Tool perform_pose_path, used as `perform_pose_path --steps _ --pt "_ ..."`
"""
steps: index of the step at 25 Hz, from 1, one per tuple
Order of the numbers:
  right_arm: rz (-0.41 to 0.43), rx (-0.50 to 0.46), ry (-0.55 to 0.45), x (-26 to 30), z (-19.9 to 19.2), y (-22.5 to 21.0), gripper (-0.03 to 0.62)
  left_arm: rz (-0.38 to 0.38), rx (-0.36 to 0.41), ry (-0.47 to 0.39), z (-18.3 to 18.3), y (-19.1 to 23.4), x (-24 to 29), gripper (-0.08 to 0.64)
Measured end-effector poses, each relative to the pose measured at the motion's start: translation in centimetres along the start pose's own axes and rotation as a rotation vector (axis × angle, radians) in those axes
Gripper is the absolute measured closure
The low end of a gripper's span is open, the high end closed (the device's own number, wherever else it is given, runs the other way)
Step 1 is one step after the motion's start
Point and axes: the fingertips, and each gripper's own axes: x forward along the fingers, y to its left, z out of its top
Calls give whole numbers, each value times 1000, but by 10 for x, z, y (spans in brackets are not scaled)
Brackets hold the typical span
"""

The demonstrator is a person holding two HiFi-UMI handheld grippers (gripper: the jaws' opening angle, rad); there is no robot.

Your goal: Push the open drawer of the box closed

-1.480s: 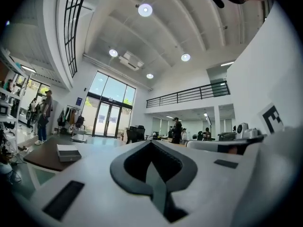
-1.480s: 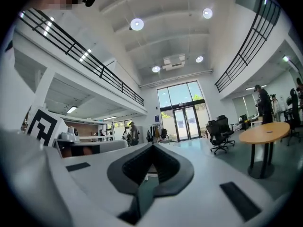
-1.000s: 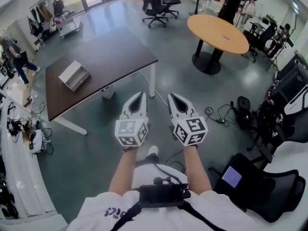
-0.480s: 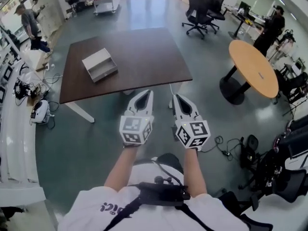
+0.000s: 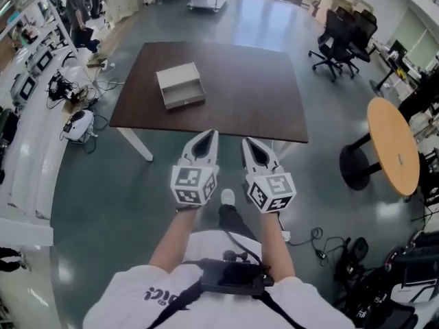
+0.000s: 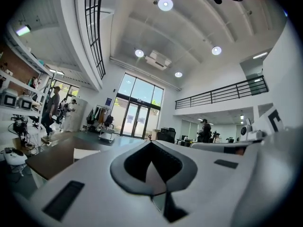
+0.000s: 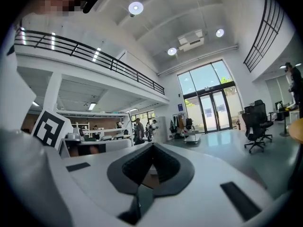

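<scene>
Head view. The box lies on the left half of the dark surface, with its drawer pulled out toward the near edge. The left gripper and right gripper are side by side short of that edge, well apart from the box. Both pairs of jaws are closed and empty. Probable hazards: the box looks light and unfixed, so a push on the drawer front may slide the whole box instead of seating the drawer. An off-centre push may skew and jam the drawer.
</scene>
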Motion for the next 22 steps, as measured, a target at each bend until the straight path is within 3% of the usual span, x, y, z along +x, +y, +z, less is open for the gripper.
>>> perform_pose_path --steps 9,15,22 --pt "212 11 30 134 -16 4 589 220 14 -29 5 111 35 552" --pt "343 -16 46 247 -9 7 589 344 36 -70 37 194 81 552" --pt "396 -12 67 365 -16 -22 589 417 41 -69 38 281 154 551"
